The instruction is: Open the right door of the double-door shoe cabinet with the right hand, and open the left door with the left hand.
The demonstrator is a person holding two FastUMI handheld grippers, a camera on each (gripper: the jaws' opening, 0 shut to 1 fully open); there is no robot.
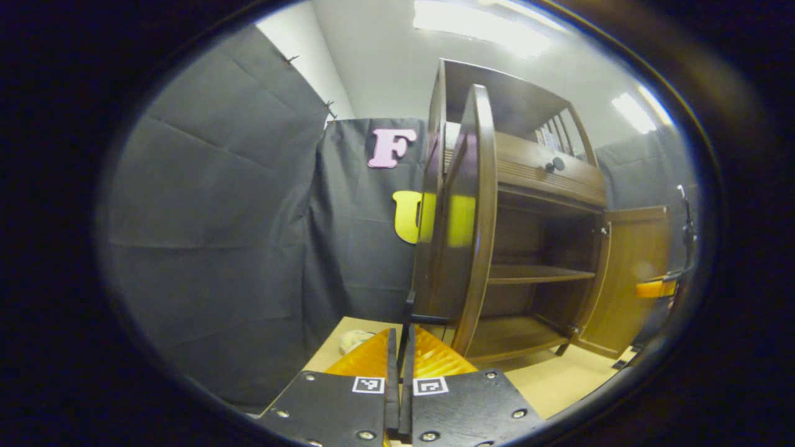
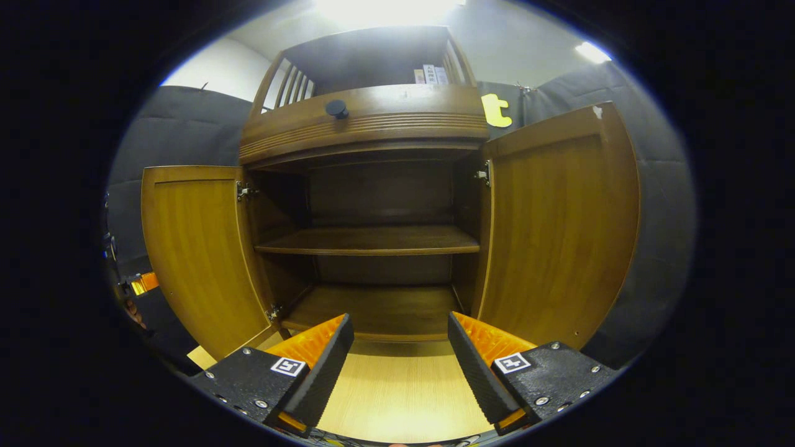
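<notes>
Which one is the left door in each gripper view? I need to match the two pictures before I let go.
Left gripper view: the left door stands edge-on at the centre, swung open, just beyond the jaws.
Right gripper view: it is the open panel at the left, with its inner face toward the camera.
Shared landmark: the round drawer knob, above the cabinet's opening in both views.
</notes>
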